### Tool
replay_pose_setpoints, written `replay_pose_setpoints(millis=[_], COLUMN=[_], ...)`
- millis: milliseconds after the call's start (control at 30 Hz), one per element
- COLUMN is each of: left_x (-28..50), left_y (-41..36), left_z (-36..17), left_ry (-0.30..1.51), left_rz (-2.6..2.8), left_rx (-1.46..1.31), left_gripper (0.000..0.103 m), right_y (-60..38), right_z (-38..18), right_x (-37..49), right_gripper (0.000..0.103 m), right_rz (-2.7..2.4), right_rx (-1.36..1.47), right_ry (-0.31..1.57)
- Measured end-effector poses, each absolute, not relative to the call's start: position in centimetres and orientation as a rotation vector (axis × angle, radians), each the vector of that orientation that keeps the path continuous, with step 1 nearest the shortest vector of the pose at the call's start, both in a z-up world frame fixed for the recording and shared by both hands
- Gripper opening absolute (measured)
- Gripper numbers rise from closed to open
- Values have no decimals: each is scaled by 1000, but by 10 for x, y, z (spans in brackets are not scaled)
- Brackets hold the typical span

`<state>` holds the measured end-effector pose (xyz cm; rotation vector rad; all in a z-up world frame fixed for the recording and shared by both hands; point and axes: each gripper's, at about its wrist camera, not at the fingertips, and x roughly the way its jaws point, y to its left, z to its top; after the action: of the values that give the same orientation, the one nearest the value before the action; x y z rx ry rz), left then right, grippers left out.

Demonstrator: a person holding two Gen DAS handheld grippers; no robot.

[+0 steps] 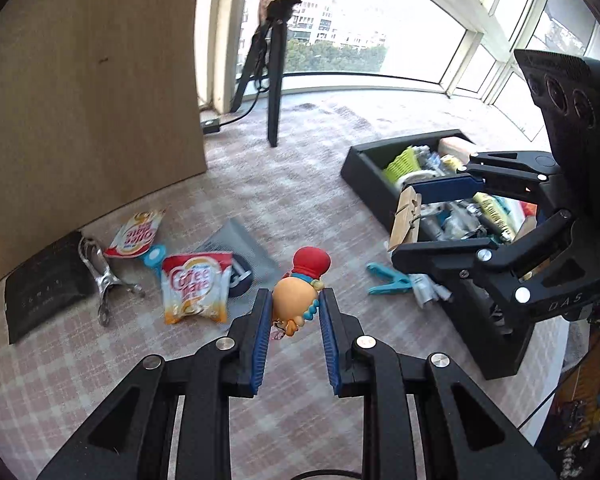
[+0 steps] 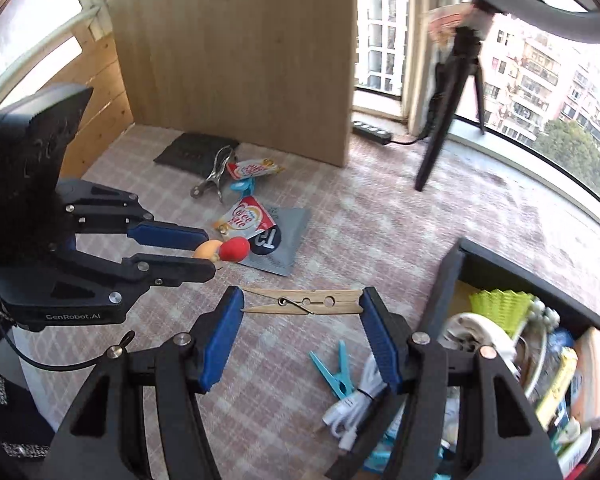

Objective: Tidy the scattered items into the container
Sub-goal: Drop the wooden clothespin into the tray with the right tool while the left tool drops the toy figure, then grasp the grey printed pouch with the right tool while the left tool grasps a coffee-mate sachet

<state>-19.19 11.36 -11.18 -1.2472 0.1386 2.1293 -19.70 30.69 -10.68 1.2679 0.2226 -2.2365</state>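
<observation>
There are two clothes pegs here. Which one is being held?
The wooden peg, clamped end to end in the right gripper. The turquoise plastic peg lies on the carpet beside the white cable.

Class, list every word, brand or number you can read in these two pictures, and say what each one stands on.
"Coffee mate": nearer sachet; repeated upside down on the farther sachet.
"GenRobot.AI": left gripper body.
"DAS": right gripper body.
"T3": grey pouch.
Black pouch: lettering too faint to read.

creamer packets (image 1: 194, 292): two, beyond the left claw
clothes pegs (image 2: 302, 302): two, one wooden, one blue (image 2: 334, 368)
toy figures (image 1: 296, 292): one
metal tongs (image 1: 100, 276): one
</observation>
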Motion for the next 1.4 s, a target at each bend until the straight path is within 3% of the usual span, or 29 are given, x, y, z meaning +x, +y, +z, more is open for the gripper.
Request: replay_pose_setpoints(millis=[200, 500, 600, 700, 933, 1167, 1400], left_x=[-181, -162, -161, -159, -173, -181, -174], left_y=[175, 273, 291, 289, 237, 122, 14], left_z=[-84, -64, -59, -51, -48, -69, -108], left_ry=[119, 189, 200, 214, 195, 167, 101], left_rz=[2053, 1968, 1991, 2030, 2126, 2299, 2414], left_rx=[-1184, -1119, -1101, -1063, -1084, -1181, -1349], left_gripper=[22, 23, 52, 53, 51, 50, 39], right_y=[390, 512, 530, 542, 528, 468, 374], right_z=[-67, -49, -51, -44, -38, -44, -70], right_x=[-164, -119, -114, -107, -104, -114, -133], right_gripper=[59, 59, 69, 69, 69, 69, 69], right_rz=[-2496, -2745, -2793, -2816, -2770, -2617, -2415], right_rx=[1356, 1425, 1412, 1363, 1289, 1232, 1245], right_ry=[20, -220, -269, -350, -342, -308, -57])
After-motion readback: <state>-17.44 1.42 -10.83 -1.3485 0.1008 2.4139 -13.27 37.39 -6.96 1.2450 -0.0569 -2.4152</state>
